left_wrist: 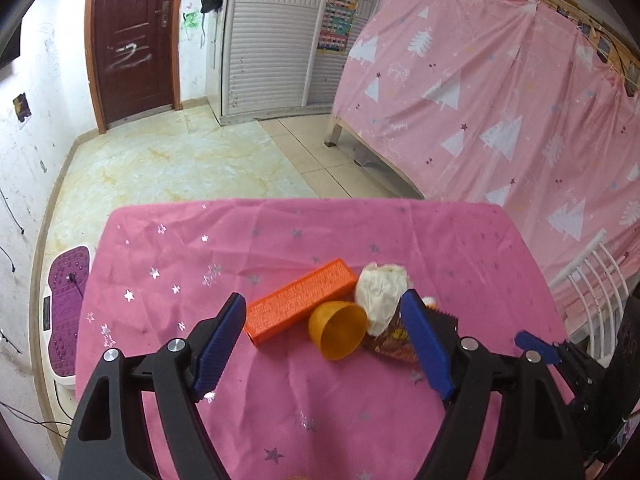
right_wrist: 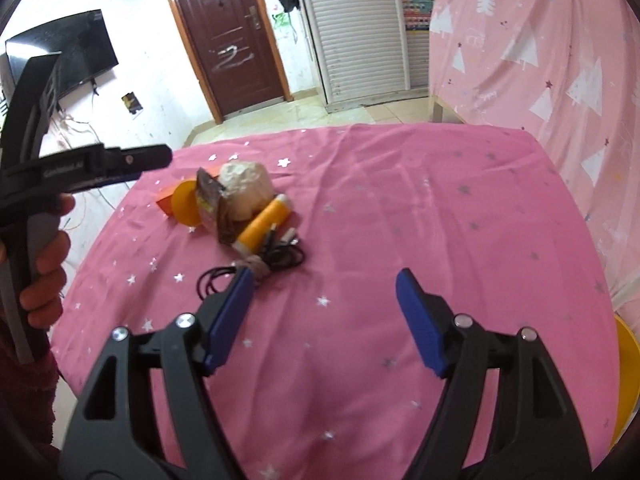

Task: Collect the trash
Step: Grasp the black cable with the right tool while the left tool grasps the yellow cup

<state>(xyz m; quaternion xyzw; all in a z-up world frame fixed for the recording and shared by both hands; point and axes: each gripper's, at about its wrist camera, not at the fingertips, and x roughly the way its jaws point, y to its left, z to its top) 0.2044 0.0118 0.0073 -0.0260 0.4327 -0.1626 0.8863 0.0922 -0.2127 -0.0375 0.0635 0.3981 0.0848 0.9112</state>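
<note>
A pile of trash lies on the pink star-print tablecloth (left_wrist: 168, 264): an orange box (left_wrist: 298, 306), a yellow-orange cup on its side (left_wrist: 338, 330), a crumpled white tissue wad (left_wrist: 380, 292) and a brown snack wrapper (left_wrist: 394, 342). My left gripper (left_wrist: 324, 312) is open, its fingers either side of the cup just above the cloth. In the right wrist view the same pile shows: cup (right_wrist: 185, 204), wrapper (right_wrist: 214, 204), tissue (right_wrist: 246, 188), plus a yellow tube (right_wrist: 262, 222) and a black cable coil (right_wrist: 256, 266). My right gripper (right_wrist: 324, 284) is open and empty, right of the cable.
A pink curtain (left_wrist: 500, 100) hangs over a bed frame on the right. A white chair back (left_wrist: 592, 288) stands by the table's right edge. A purple foot massager (left_wrist: 66, 308) lies on the floor left. A yellow bin rim (right_wrist: 626, 368) shows at the table's right.
</note>
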